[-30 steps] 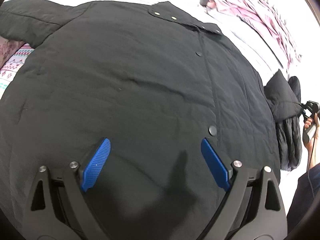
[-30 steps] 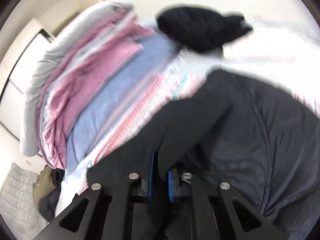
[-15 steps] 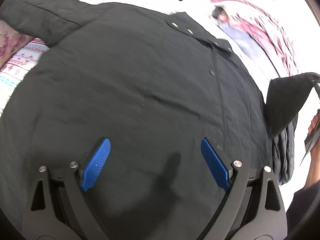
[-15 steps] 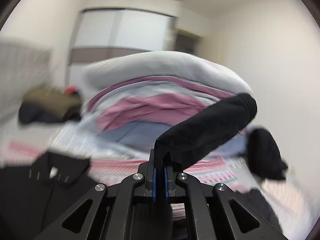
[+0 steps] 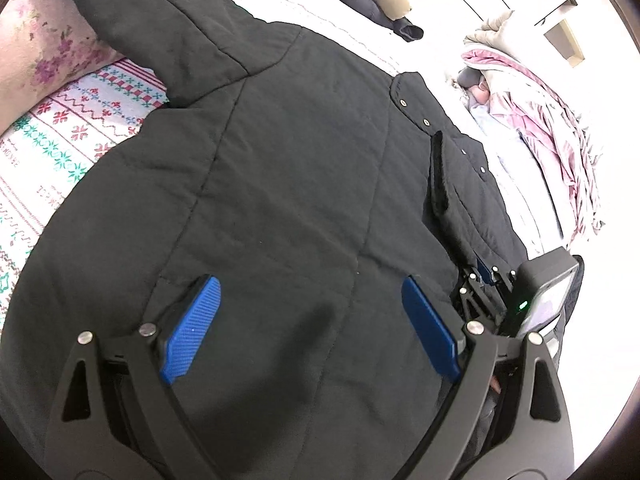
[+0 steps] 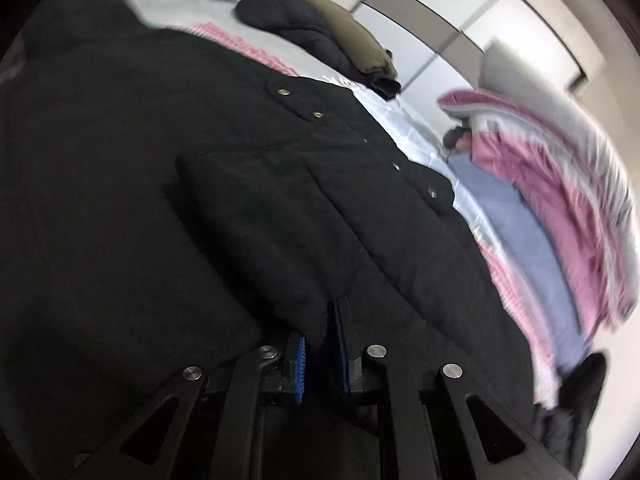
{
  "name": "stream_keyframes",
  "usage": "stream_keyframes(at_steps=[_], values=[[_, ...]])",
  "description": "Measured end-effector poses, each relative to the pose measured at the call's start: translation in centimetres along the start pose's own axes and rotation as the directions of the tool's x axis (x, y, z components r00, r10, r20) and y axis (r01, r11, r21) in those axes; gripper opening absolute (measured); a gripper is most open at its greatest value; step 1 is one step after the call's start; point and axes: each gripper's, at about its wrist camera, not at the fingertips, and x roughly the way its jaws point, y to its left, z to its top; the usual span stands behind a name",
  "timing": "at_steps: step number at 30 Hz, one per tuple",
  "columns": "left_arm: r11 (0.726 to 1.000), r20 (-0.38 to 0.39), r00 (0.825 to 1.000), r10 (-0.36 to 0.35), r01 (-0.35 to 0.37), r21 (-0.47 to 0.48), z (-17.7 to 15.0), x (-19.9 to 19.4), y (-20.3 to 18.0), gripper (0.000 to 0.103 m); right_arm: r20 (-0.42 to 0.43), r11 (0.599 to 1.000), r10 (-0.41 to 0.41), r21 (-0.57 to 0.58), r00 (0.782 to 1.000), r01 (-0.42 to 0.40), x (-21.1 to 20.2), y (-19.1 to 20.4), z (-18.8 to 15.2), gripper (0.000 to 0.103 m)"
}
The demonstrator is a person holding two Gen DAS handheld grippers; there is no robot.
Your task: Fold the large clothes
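Coat (image 5: pixel 280 200), black and quilted, lies spread over the bed (image 5: pixel 72 136) and fills the space under and ahead of both claws. The left claw (image 5: pixel 310 330) hovers over its front, jaws wide apart with nothing between them. The right claw (image 6: pixel 320 354) has its jaws starting to part, the sleeve (image 6: pixel 256 232) still between the pads. That sleeve, lifted high off the bed half a second ago, now lies folded across the coat's front ahead of the right claw. Beyond the coat's far edge sits a dark jacket (image 6: pixel 304 28) with an olive one on it; to the right of both claws a heap of pink and grey bedding (image 5: pixel 532 120). Nothing blocks either claw.
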Motion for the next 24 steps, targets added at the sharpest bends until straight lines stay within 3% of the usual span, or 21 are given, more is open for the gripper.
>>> stream_keyframes(at_steps=[3, 12, 20, 24], values=[[1.000, -0.012, 1.000, -0.011, 0.011, 0.005, 0.0, 0.0, 0.0, 0.092, -0.015, 0.994, 0.070, 0.086, 0.997, -0.069, -0.1, -1.8, 0.1, 0.013], [1.000, -0.018, 1.000, -0.021, 0.021, 0.005, 0.0, 0.0, -0.1, 0.092, 0.038, 0.977, 0.167, 0.130, 0.985, -0.171, -2.8, -1.2, -0.6, 0.014], [1.000, -0.024, 1.000, -0.019, 0.019, 0.018, 0.1, 0.2, -0.3, 0.092, 0.026, 0.930, 0.304, 0.207, 0.952, -0.303, -2.8, -2.1, -2.0, 0.014], [1.000, -0.020, 1.000, -0.020, 0.020, 0.018, 0.0, 0.2, -0.3, 0.092, 0.009, 0.916, 0.332, 0.237, 0.943, -0.325, -2.7, -2.5, -1.9, 0.015]])
